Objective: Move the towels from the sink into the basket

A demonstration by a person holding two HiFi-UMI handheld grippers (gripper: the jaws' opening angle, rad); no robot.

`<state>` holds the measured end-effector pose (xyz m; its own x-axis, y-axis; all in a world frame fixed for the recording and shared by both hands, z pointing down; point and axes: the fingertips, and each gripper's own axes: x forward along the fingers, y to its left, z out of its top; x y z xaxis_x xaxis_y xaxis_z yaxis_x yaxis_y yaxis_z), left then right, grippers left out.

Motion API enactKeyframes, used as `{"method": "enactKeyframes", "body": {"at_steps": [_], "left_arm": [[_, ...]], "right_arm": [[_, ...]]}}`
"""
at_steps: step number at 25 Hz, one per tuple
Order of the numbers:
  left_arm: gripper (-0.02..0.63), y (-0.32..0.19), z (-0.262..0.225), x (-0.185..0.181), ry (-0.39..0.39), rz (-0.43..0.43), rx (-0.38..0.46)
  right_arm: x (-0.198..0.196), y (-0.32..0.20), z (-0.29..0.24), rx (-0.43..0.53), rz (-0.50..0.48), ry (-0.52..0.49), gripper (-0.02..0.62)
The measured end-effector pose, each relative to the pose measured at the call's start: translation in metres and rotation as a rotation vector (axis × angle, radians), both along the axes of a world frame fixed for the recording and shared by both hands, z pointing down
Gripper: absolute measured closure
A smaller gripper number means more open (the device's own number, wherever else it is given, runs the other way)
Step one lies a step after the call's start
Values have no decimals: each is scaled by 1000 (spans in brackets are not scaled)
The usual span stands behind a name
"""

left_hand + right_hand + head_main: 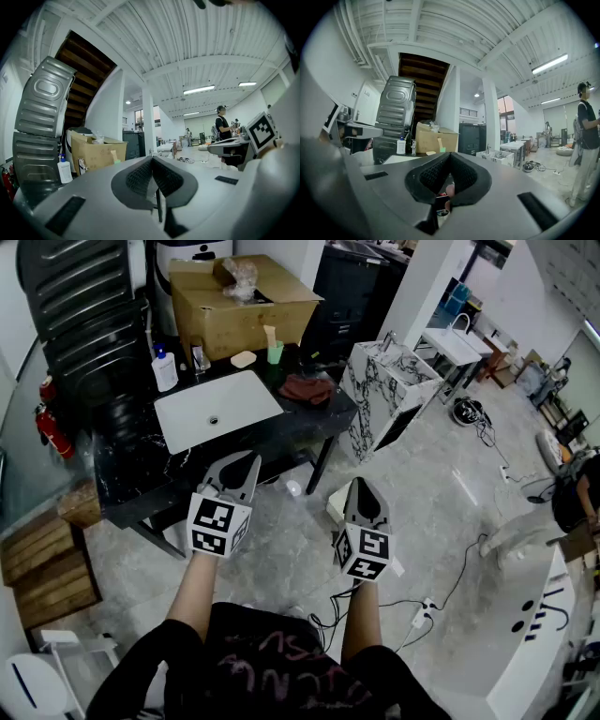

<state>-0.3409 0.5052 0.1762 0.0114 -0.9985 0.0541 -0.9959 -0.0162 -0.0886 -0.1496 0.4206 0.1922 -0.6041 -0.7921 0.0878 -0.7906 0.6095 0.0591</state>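
Observation:
A dark red towel [307,388] lies crumpled on the black counter [141,474], just right of the white sink [217,409]. The sink basin looks bare, with only its drain showing. Both grippers hover level over the floor in front of the counter, well short of the towel. My left gripper [249,460] [152,159] has its jaws pressed together with nothing between them. My right gripper [361,484] [449,155] is likewise shut and empty. No basket can be made out for certain in any view.
A cardboard box [246,298], a soap bottle [164,369] and a green cup [275,352] stand at the counter's back. A marble-patterned cabinet [384,390] stands to its right. Cables [441,596] trail over the floor. A person [586,140] stands far right.

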Motion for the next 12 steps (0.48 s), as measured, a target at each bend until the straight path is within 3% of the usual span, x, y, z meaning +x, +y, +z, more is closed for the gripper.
{"method": "enactKeyframes", "body": {"at_steps": [12], "left_arm": [[591, 8, 5, -3, -13, 0, -9]], "right_arm": [[-7, 6, 7, -10, 4, -12, 581]]}}
